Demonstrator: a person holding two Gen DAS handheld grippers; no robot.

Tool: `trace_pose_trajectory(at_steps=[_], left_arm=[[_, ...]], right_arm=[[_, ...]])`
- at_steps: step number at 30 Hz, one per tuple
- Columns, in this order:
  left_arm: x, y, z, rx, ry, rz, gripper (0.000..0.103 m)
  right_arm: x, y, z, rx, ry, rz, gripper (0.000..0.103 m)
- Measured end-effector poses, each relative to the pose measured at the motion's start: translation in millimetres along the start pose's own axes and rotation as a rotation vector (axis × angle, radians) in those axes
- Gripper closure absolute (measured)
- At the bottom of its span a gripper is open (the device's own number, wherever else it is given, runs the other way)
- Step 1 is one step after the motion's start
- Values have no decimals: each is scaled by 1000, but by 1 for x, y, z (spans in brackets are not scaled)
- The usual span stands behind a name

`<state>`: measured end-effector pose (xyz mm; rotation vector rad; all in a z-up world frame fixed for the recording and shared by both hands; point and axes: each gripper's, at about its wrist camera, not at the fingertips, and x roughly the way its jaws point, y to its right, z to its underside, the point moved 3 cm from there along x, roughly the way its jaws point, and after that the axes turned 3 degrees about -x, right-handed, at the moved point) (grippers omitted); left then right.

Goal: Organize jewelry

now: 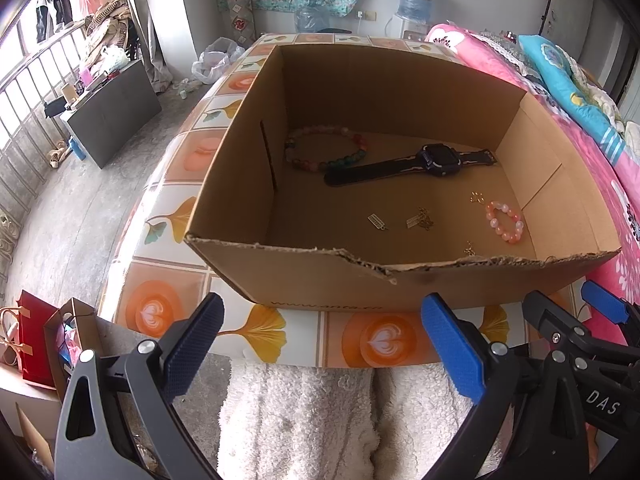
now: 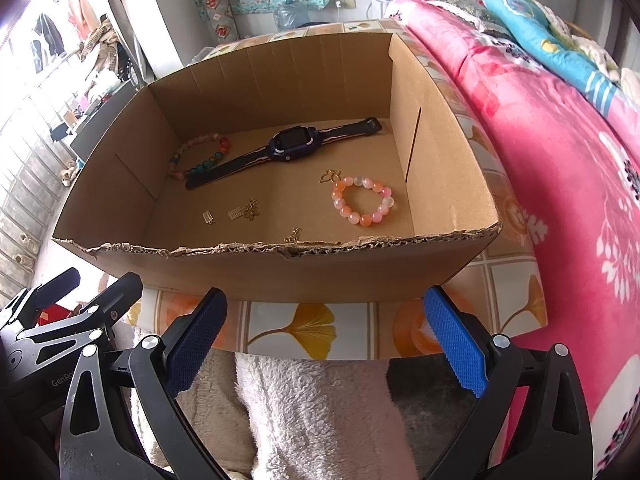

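An open cardboard box (image 1: 320,280) (image 2: 280,272) stands on a tiled-pattern table. Inside lie a dark blue watch (image 1: 436,160) (image 2: 290,146), a multicoloured bead bracelet (image 1: 324,148) (image 2: 200,156), a pink-orange bead bracelet (image 1: 505,222) (image 2: 362,200), small gold earrings (image 1: 418,220) (image 2: 244,212) and a gold butterfly charm (image 2: 330,177). My left gripper (image 1: 320,320) is open and empty, below the box's near wall. My right gripper (image 2: 326,312) is open and empty, also in front of the box, and shows in the left wrist view (image 1: 576,308).
The table (image 1: 168,216) (image 2: 320,332) has the box on it. A pink bed quilt (image 2: 560,160) lies to the right. A white fluffy garment (image 1: 304,420) is below the grippers. A red bag (image 1: 34,340) and a dark cabinet (image 1: 116,112) stand at left.
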<state>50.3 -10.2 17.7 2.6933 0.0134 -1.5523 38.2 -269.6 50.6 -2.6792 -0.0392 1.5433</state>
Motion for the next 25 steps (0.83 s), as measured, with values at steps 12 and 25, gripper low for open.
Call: trace_pose_trajectory(at_steps=[12, 25], left_arm=[[0, 0, 0, 0, -1, 0, 6], [1, 1, -1, -2, -5, 3, 6]], right_arm=[[0, 0, 0, 0, 0, 0, 8], [0, 0, -1, 1, -1, 1, 8]])
